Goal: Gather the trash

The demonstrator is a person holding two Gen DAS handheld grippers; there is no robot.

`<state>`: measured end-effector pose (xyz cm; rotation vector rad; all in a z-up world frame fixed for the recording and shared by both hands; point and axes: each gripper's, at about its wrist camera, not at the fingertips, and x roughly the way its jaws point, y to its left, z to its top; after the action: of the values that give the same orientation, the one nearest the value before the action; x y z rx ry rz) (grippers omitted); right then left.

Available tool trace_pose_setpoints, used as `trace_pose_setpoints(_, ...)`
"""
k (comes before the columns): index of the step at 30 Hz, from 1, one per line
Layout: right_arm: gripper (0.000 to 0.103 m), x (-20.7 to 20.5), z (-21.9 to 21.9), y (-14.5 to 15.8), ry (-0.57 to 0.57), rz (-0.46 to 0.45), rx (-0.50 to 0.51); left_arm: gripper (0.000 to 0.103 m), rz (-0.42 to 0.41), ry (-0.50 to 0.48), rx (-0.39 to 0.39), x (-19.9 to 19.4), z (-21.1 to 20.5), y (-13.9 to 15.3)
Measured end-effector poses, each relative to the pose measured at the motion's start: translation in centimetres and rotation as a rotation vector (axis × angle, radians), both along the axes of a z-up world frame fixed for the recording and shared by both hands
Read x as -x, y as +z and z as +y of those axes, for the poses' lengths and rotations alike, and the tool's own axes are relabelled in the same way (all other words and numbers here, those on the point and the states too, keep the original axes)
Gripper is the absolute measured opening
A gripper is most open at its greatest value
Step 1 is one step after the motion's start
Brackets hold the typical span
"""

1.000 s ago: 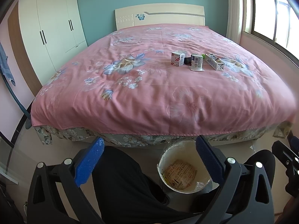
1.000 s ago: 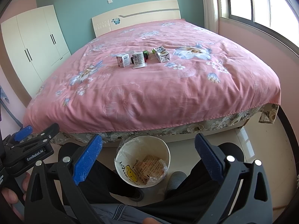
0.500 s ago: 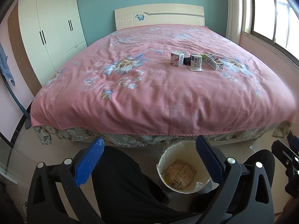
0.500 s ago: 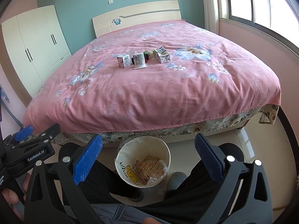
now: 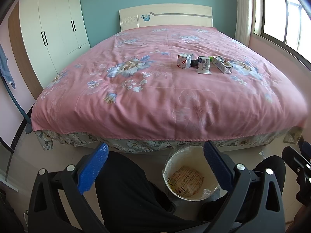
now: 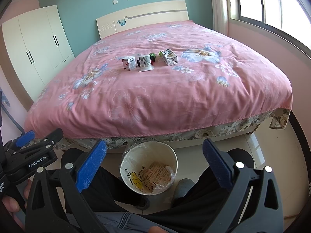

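Trash lies on the pink bedspread: a small white box (image 5: 183,61) (image 6: 129,63), a white cup on a paper slip (image 5: 204,64) (image 6: 144,61), a dark and green item behind it (image 6: 152,56), and a milk carton (image 5: 222,67) (image 6: 169,57). A white bin (image 5: 191,175) (image 6: 148,167) with a wrapper inside stands on the floor at the bed's foot. My left gripper (image 5: 155,167) and right gripper (image 6: 154,165) are both open and empty, held low above the bin, far from the trash.
The person's dark-trousered legs (image 5: 132,190) flank the bin. A white wardrobe (image 5: 52,31) stands at the left, a window (image 6: 272,2) at the right. The left gripper shows at the left edge of the right wrist view (image 6: 29,151).
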<state>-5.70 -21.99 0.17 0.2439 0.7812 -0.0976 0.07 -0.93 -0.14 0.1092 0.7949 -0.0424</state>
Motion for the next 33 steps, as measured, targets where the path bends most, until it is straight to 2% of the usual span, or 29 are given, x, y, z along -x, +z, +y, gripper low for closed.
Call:
trace_pose_setpoints(11, 0.097, -0.3, 0.1, -0.2, 0.0, 0.001, 0.001, 0.1, 0.004, -0.002, 0.003, -0.1, -0.1, -0.1)
trace_pose_setpoints(17, 0.097, -0.4, 0.2, -0.3, -0.001, 0.003, -0.002, 0.1, 0.041, -0.018, 0.048, -0.8, 0.3, -0.8)
trace_pose_setpoints(23, 0.097, -1.8, -0.4, -0.8, 0.006, 0.013, -0.015, 0.1, 0.074, -0.024, 0.054, -2.5, 0.4, -1.6)
trace_pose_setpoints(33, 0.097, -5.2, -2.3, -1.3, 0.054, 0.004, -0.043, 0.1, 0.028, -0.043, 0.011, -5.8, -0.5, -1.9)
